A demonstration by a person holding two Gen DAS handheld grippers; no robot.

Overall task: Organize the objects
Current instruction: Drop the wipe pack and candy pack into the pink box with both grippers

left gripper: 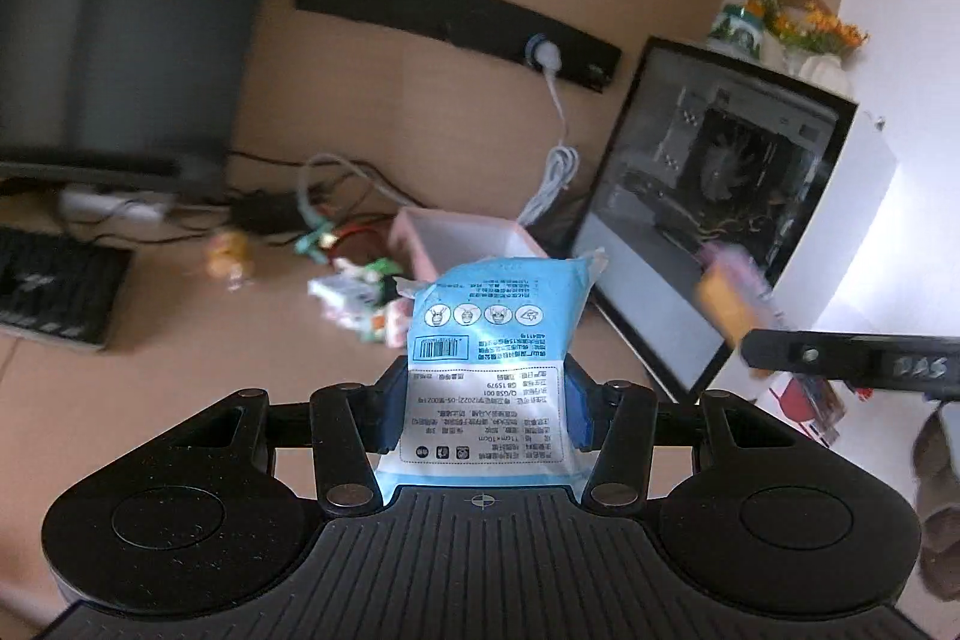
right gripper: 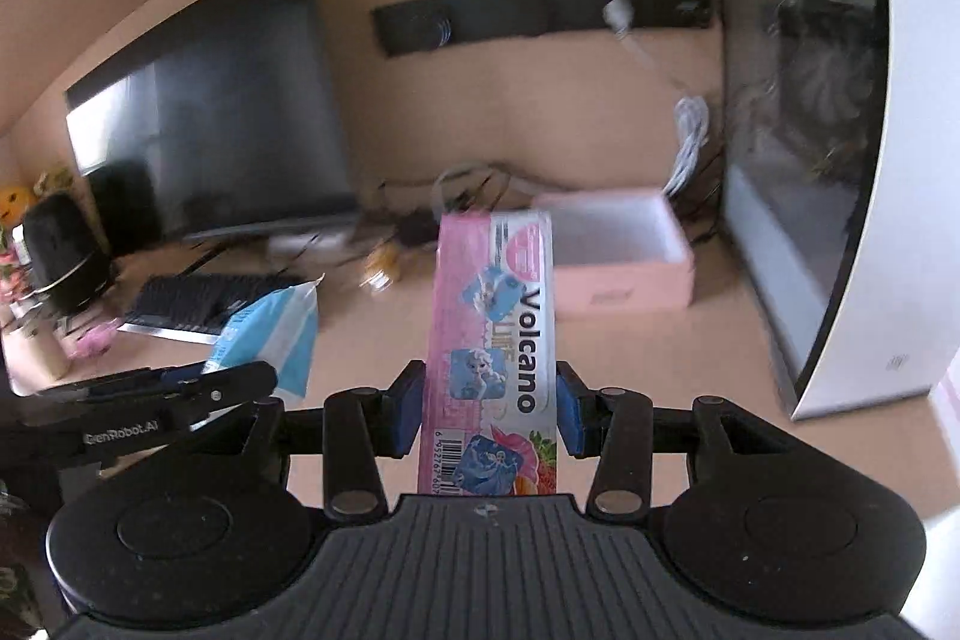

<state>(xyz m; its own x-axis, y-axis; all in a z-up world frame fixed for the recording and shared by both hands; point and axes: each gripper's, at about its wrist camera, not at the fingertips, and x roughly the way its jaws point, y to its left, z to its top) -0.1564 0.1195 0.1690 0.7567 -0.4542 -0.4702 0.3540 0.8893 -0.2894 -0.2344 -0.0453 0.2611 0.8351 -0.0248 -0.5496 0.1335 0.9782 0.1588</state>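
Left wrist view: left gripper clenched on a light-blue and white plastic packet printed with a barcode, blue pads pressing both sides, packet held upright above the tan wooden bench. Beyond it, an open pink rectangular box with a white inside, just beside a glass-sided white computer case; small blurred toys scattered left of the box; dark keyboard at far left. Right wrist view: right gripper clenched on a long pink carton lettered "Volcano", held upright off the bench, in line with the pink box behind it. At left, the other gripper carrying the blue packet, black monitor behind.
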